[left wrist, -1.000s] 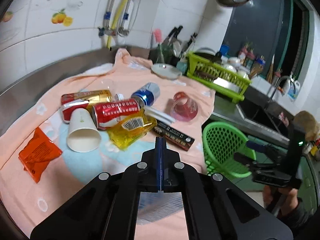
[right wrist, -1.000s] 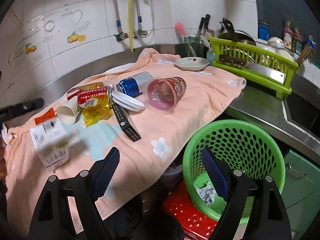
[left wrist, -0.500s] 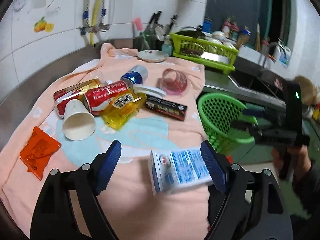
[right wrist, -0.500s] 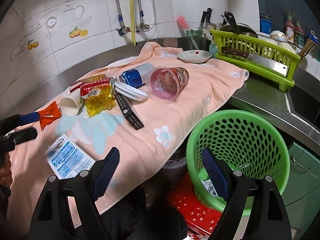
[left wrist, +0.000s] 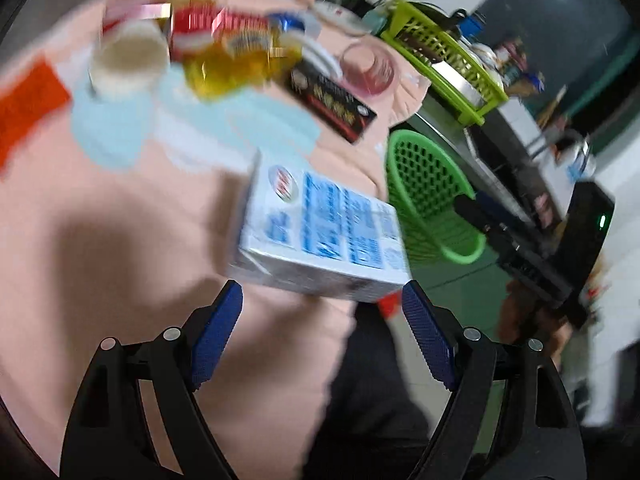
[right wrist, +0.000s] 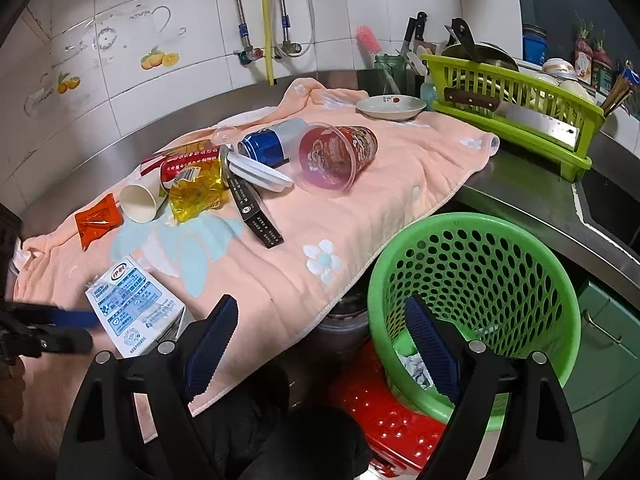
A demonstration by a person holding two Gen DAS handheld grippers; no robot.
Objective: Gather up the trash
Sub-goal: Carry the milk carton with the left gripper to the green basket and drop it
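My left wrist view is smeared: the paper cup (left wrist: 128,56) and cans (left wrist: 224,28) are streaks. On my right view, the left gripper (right wrist: 56,328) is cut off at the edge.

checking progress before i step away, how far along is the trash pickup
Barely started. Done: only some crumpled paper lies in the green basket. In hand: nothing gripped; the left gripper is open just short of the milk carton, the right gripper open and empty. Left: carton, cans, cups, wrappers and black box on the towel.
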